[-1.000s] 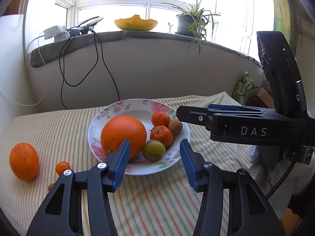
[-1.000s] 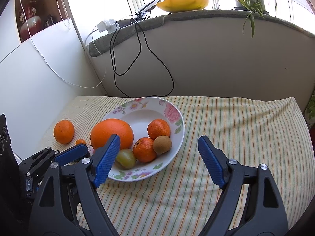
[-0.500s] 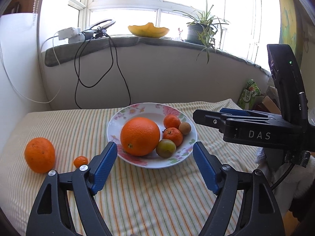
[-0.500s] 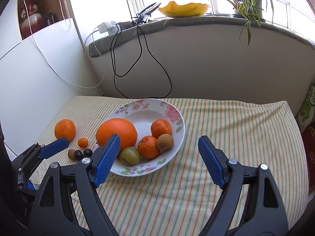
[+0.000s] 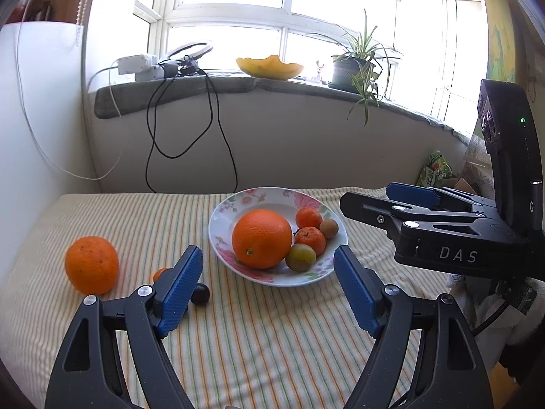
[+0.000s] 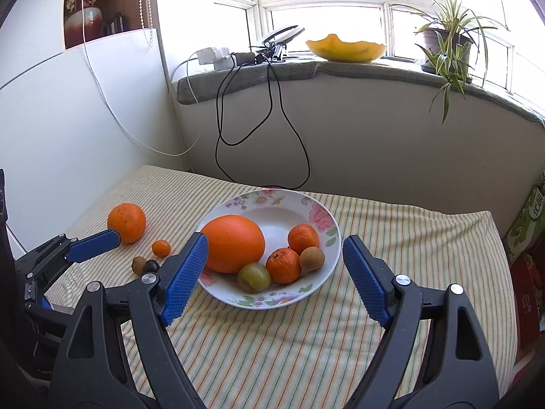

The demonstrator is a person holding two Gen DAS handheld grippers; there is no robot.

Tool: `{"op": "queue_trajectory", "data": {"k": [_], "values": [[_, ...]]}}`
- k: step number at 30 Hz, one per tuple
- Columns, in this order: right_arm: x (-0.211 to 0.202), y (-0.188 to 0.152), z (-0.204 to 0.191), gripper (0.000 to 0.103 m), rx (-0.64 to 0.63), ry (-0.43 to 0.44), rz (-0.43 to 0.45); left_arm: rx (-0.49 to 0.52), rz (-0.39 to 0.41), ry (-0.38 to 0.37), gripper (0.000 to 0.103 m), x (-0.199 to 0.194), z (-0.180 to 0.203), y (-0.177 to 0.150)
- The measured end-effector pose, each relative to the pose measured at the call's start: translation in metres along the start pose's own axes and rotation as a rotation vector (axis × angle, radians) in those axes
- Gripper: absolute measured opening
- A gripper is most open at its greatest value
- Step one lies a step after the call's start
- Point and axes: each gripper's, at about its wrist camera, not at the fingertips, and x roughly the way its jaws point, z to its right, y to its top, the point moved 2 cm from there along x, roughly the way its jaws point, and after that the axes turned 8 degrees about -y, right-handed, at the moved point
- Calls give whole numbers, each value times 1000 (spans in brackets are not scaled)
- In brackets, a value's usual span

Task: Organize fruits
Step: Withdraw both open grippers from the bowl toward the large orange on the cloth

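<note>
While both grippers hang above the striped tabletop [image 6: 306,347], their jaws stand wide and hold nothing. The left gripper [image 5: 269,289] frames the plate's [image 5: 221,235] near rim; the right gripper [image 6: 276,279] frames the same plate from its own side.

The plate, white with a flower rim, carries five fruits: a big orange [image 6: 233,247] at 9 o'clock, a green fruit [image 6: 253,276] at 6, a mandarin [image 6: 283,265] just beside it, a second mandarin [image 6: 303,238] toward 2, and a brown fruit [image 6: 311,258] at 4, touching the near mandarin.

Four fruits lie loose on the cloth at the plate's 9 o'clock side. A smaller orange [image 6: 126,222] sits farthest out. A kumquat [image 6: 161,248] lies between it and the plate. Nearer the camera, a brown berry [image 6: 138,265] and a dark berry [image 6: 152,266] touch each other. In the left wrist view the left blue pad hides most of the kumquat and part of the dark berry; the brown berry cannot be seen there.

In the right wrist view the left gripper's blue tip overlaps the smaller orange's near edge; contact cannot be told.

Behind the tabletop, black cables [image 6: 272,109] hang down the wall from the sill, which holds a yellow bowl [image 6: 345,47] and a potted plant [image 6: 442,44]. A green box [image 6: 526,221] stands off the tabletop at 3 o'clock.
</note>
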Motion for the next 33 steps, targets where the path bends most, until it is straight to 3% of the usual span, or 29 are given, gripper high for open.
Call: {"op": "queue_trajectory", "data": {"k": [11,22,33], "values": [[0,8,-29,84,12,61,6,-33,35,36,79,-25,-27,-4],[14,9,-86,84,-118,42,-26,-76,48,85,79,-42,-67,-12],[40,6,-135,84,-212,109,-86,-131,43,134,79,-52,-111,-22]]}}
